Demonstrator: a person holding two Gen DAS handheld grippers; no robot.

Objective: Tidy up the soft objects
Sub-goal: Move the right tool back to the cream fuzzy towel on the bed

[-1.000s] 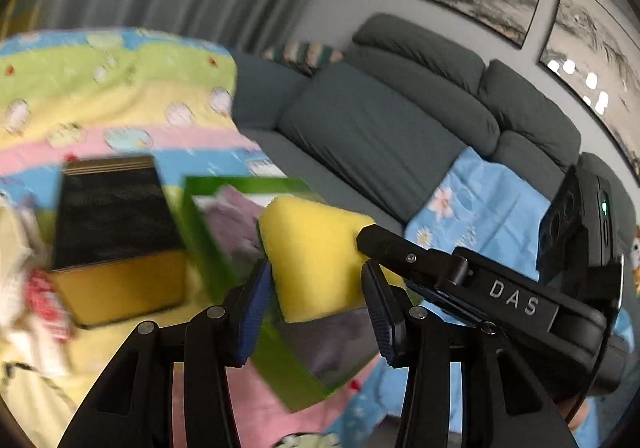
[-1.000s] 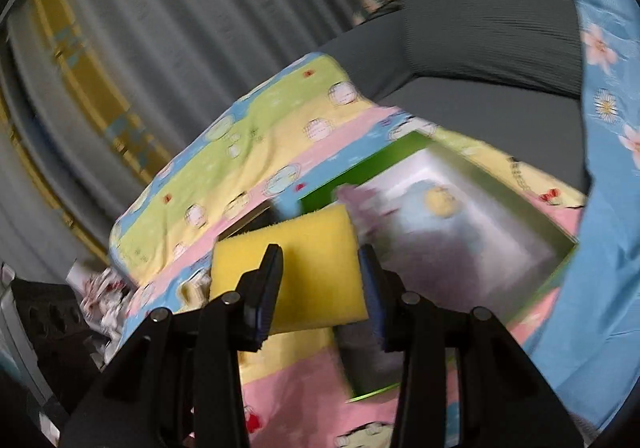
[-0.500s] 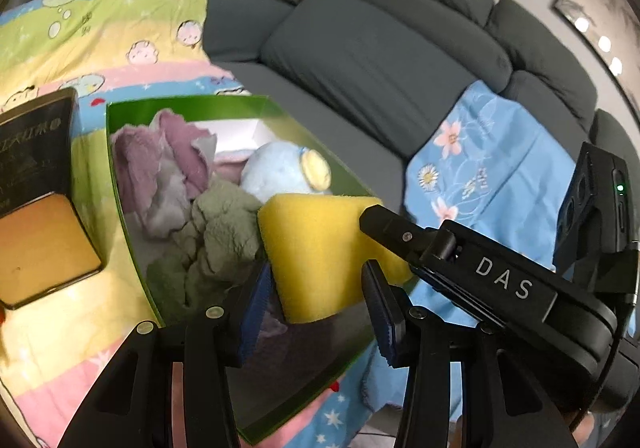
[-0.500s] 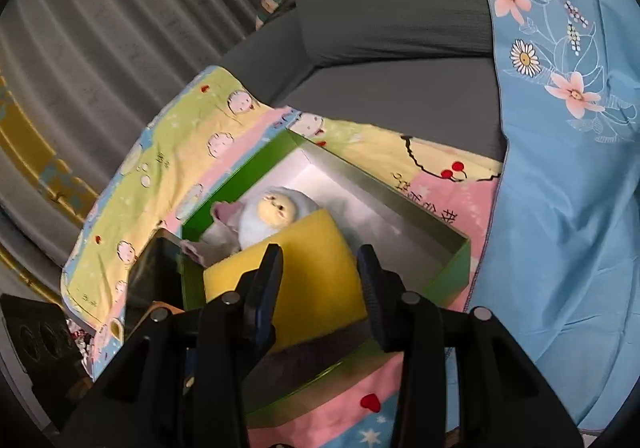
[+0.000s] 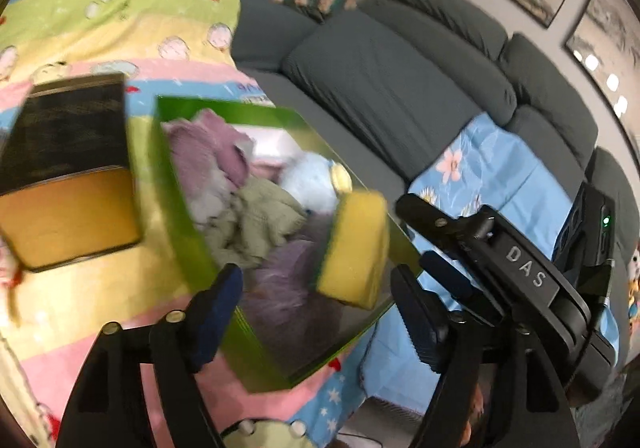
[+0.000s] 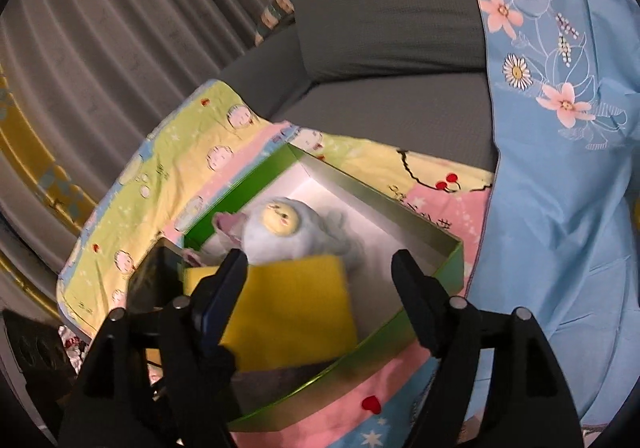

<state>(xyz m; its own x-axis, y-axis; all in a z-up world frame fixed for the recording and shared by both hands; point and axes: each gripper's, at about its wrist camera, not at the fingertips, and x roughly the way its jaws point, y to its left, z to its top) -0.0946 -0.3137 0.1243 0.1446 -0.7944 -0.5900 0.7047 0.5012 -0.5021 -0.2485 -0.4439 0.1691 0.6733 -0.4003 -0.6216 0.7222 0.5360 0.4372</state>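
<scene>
Both claws have let go of the yellow sponge [image 5: 354, 248] that each was pinching a second ago. The left claw [image 5: 316, 312] now stands wide with its jaws still opening; the sponge sits just ahead of it, between the fingertips but clear of both pads, tilted on edge with its green scouring face turned toward the left finger. The right claw [image 6: 320, 296] is likewise spread wide and opening; in its view the sponge [image 6: 296, 308] lies close in front, partly behind the left finger, and the right finger is apart from it.

The sponge is now inside the green box [image 5: 176, 184], over a purple fluffy item [image 5: 288, 288], whereas half a second ago it was held above the box. Beyond it in the box lie an olive cloth [image 5: 260, 220], a mauve cloth [image 5: 208, 148] and a pale blue plush toy [image 5: 312, 180]. Left of the left claw, a black and gold box [image 5: 68, 176] rests on the cartoon-print blanket [image 5: 120, 20], and a grey sofa [image 5: 380, 68] stretches ahead.
</scene>
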